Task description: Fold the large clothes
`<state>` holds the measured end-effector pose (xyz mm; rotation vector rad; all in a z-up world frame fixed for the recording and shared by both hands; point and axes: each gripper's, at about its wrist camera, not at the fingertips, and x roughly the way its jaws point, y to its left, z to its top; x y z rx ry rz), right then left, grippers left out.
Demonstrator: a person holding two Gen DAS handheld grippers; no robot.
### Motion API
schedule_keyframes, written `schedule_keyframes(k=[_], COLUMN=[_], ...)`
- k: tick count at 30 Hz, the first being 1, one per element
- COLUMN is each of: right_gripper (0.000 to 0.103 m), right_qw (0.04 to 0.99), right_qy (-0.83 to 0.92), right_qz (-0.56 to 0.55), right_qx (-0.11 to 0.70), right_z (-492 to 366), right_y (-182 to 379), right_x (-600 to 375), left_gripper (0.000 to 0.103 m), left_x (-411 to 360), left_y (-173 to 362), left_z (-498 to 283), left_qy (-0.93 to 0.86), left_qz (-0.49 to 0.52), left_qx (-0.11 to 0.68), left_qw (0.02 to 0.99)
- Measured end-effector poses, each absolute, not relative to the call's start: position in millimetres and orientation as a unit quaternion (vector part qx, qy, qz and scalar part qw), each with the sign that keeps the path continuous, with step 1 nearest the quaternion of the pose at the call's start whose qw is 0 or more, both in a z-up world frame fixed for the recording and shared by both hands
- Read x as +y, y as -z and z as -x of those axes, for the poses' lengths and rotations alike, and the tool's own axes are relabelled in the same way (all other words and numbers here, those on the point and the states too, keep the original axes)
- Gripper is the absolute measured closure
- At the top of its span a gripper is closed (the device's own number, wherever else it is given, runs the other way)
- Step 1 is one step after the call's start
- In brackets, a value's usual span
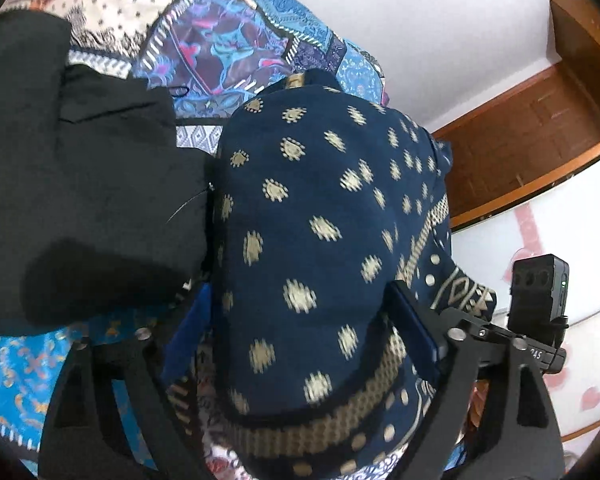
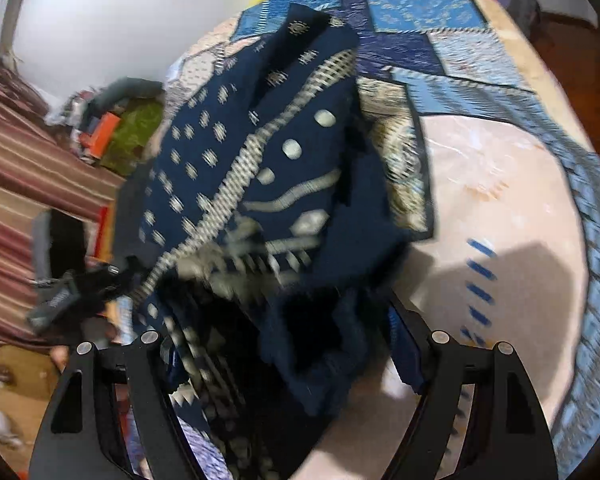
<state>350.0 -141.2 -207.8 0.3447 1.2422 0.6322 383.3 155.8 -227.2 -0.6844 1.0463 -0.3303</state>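
A navy garment with cream dot and band patterns [image 1: 320, 220] fills the left wrist view, bunched and draped between the fingers of my left gripper [image 1: 296, 344]. The jaws stand wide, and the cloth hides whether they pinch it. In the right wrist view the same navy garment [image 2: 268, 184] hangs lifted above the bed, motion-blurred. It passes between the fingers of my right gripper [image 2: 284, 360], whose fingers stand wide apart around the bundle. The other gripper's body [image 2: 72, 292] shows at the left behind the cloth.
A blue and cream patchwork bedspread [image 2: 480, 184] covers the bed under the garment. A black garment [image 1: 80, 168] lies at the left of the left wrist view. A wooden door [image 1: 532, 140] and white wall stand behind. Striped fabric [image 2: 16, 168] and clutter lie at the left.
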Motion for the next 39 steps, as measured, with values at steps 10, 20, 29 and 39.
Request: schedule_keyframes(k=[10,20,29,39], right_gripper=[0.032,0.080,0.082,0.082], right_qw=[0.730,0.719,0.762,0.792], right_qy=[-0.311,-0.339,-0.378,-0.429], right_qz=[-0.215,-0.229,-0.165,-0.121], right_qx=[0.569,0.562,0.499,0.416], right_z=[-367,-354,-333,-340], right_y=[224,207,122,57], right_x=[-123,-126,-83,10], left_gripper=[0.007,0.046,0.056,0.056], left_x=[155,145,171,263], left_y=[256,218,106,30], left_z=[-406,-375,-341,-306], left_qy=[0.186,0.185,0.183,0.138], left_qz=[0.376,0.342,0.313,0.287], left_qx=[0.509,0.491,0.411,0.317], left_qw=[0.752,0.779,0.836,0.893])
